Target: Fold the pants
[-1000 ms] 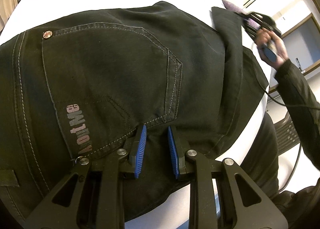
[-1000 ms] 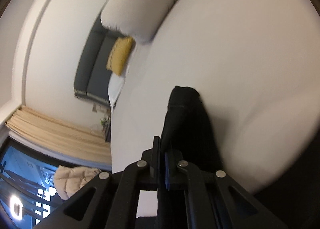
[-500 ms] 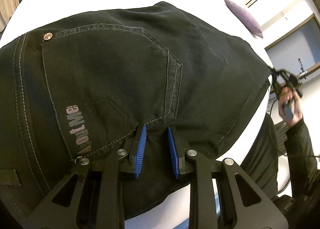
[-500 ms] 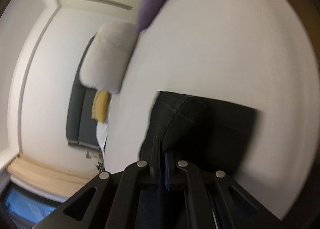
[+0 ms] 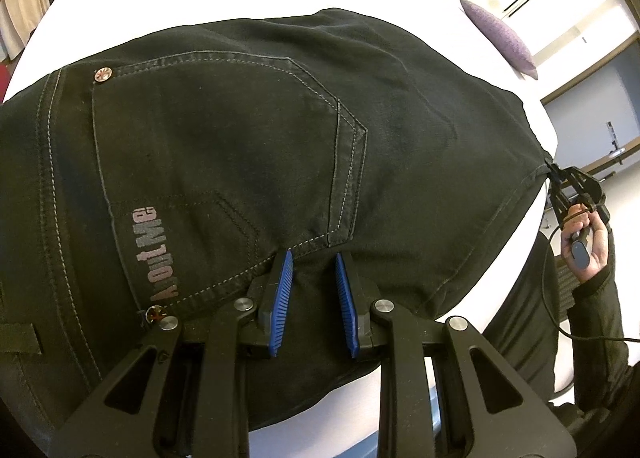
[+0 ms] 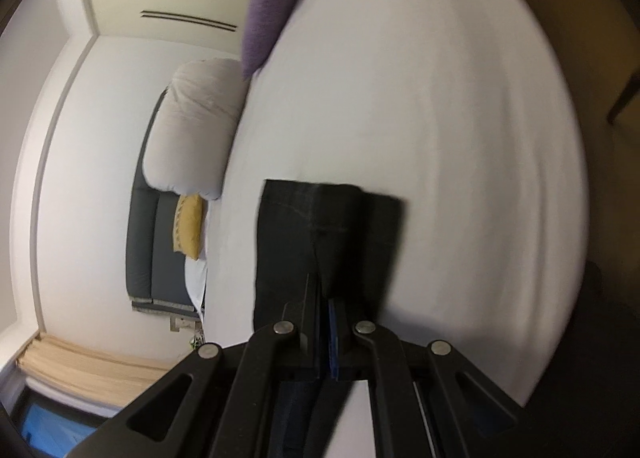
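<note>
Pants pinned at one end, pinched at the other

Pants (image 5: 248, 162) lie spread on the white bed (image 5: 460, 6), seat side up, and my left hand-held gripper (image 5: 311, 278) sits right on top of them, pointing steeply down at the cloth just below the back pocket (image 5: 224, 146). Its blue pads (image 5: 282, 290) stand a narrow gap apart with dark fabric showing between them; I cannot tell whether they pinch any of it. Over at the far right edge of the cloth, my right hand-held gripper (image 5: 558, 178) is clamped tight on a corner of the pants, with the hand (image 5: 584, 234) wrapped around its handle. From the right wrist view, that right hand-held gripper (image 6: 326, 322) has its jaws closed on a fold of black cloth (image 6: 320, 242) that stands up and fans out in front of them.

Count: one pair of pants, two grippers, one purple cushion (image 6: 272, 6), one yellow cushion (image 6: 188, 226), one big white pillow (image 6: 196, 126).

Black denim, pale contrast stitching, a copper rivet (image 5: 102, 75) at the pocket corner, and pinkish lettering (image 5: 154, 254) running along the pocket edge.
</note>
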`<state>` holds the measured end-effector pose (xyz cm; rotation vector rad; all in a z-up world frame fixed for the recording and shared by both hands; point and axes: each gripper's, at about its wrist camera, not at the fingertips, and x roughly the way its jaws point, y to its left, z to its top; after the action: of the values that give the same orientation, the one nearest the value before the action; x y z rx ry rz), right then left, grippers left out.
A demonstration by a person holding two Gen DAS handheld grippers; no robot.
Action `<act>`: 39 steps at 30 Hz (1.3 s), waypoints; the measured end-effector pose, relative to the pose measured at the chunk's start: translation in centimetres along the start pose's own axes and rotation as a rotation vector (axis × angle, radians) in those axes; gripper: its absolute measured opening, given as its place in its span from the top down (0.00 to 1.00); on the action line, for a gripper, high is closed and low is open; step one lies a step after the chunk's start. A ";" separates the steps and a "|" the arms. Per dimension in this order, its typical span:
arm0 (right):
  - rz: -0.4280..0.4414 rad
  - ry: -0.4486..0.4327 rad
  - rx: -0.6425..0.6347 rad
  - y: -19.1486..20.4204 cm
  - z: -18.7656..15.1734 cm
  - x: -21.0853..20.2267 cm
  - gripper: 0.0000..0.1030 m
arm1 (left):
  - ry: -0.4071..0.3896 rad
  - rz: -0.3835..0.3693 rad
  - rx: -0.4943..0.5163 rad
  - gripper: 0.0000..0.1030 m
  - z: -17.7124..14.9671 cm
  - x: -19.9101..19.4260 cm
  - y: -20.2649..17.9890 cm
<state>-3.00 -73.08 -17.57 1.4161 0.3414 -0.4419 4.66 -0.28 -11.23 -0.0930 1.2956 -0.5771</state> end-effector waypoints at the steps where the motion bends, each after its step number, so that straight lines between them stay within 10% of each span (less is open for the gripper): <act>1: -0.002 -0.003 0.008 -0.3 0.1 -0.2 0.96 | 0.003 0.002 0.002 0.79 0.0 0.0 -0.1; 24: -0.039 -0.011 0.016 -0.6 1.3 -2.7 0.91 | -0.003 -0.031 -0.011 0.79 -0.2 -1.4 0.9; 28: 0.022 -0.025 0.015 0.7 1.0 -4.9 0.29 | -0.011 -0.030 -0.009 0.79 -0.6 -1.5 1.0; 33: 0.118 0.189 -0.129 4.6 -3.9 -4.2 0.30 | -0.025 -0.043 -0.025 0.79 -1.0 -1.6 1.5; 39: 0.114 0.416 -0.113 4.1 -10.1 0.2 0.55 | -0.026 -0.040 -0.020 0.79 -1.2 -1.9 1.7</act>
<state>-0.50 -62.72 -15.39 1.4035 0.6084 -0.0295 3.86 2.33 -10.50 -0.1430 1.2774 -0.5951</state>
